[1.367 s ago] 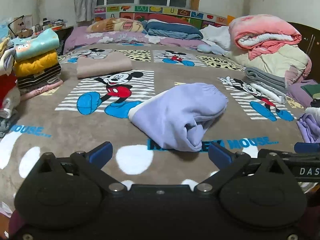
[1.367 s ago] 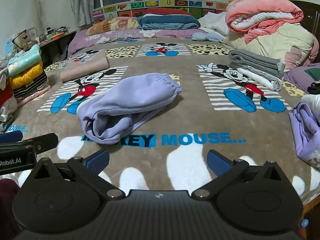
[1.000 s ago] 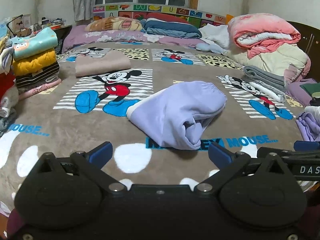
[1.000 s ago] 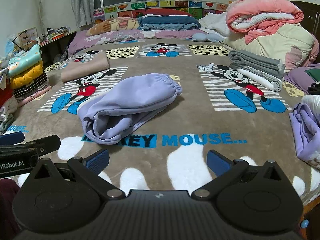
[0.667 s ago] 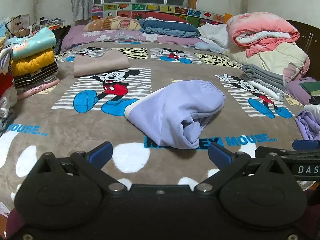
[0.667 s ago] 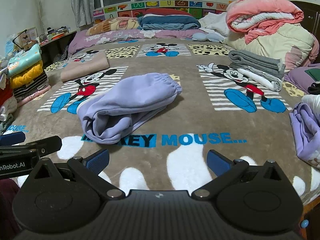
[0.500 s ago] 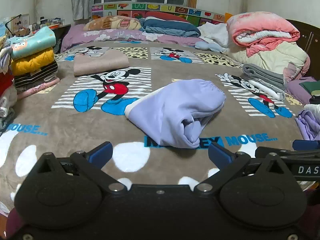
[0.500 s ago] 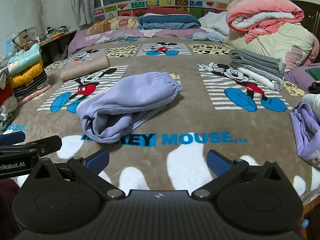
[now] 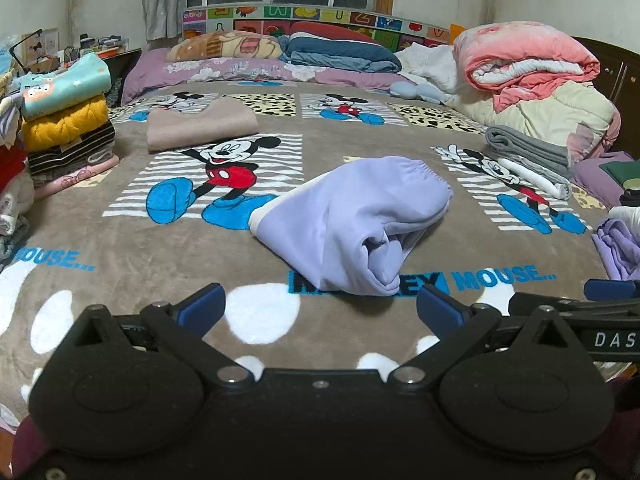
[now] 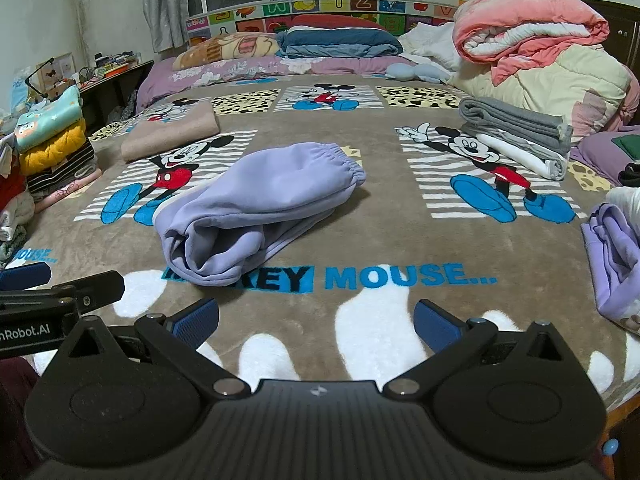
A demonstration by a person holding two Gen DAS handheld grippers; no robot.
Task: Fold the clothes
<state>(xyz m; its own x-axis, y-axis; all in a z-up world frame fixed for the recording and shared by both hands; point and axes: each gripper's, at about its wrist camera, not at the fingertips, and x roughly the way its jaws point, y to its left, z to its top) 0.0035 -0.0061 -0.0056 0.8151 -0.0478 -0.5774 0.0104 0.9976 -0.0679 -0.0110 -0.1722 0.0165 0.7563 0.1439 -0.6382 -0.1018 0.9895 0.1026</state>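
A folded lavender garment (image 9: 352,220) with an elastic hem lies in the middle of the brown Mickey Mouse blanket (image 9: 120,248); it also shows in the right wrist view (image 10: 256,216). My left gripper (image 9: 320,310) is open and empty, just short of the garment's near end. My right gripper (image 10: 316,322) is open and empty, near the bed's front edge, to the right of the garment. Each gripper's tip shows at the edge of the other's view.
A folded beige garment (image 9: 200,128) lies at the back left. A stack of folded clothes (image 9: 64,120) stands at the left edge. Folded grey and white items (image 10: 516,132) lie at the right. A loose lavender garment (image 10: 616,256) lies at the right edge. Quilts (image 10: 532,36) pile behind.
Both grippers have stayed open and almost still. The left wrist view has drifted very slightly; the lavender garment has not moved.
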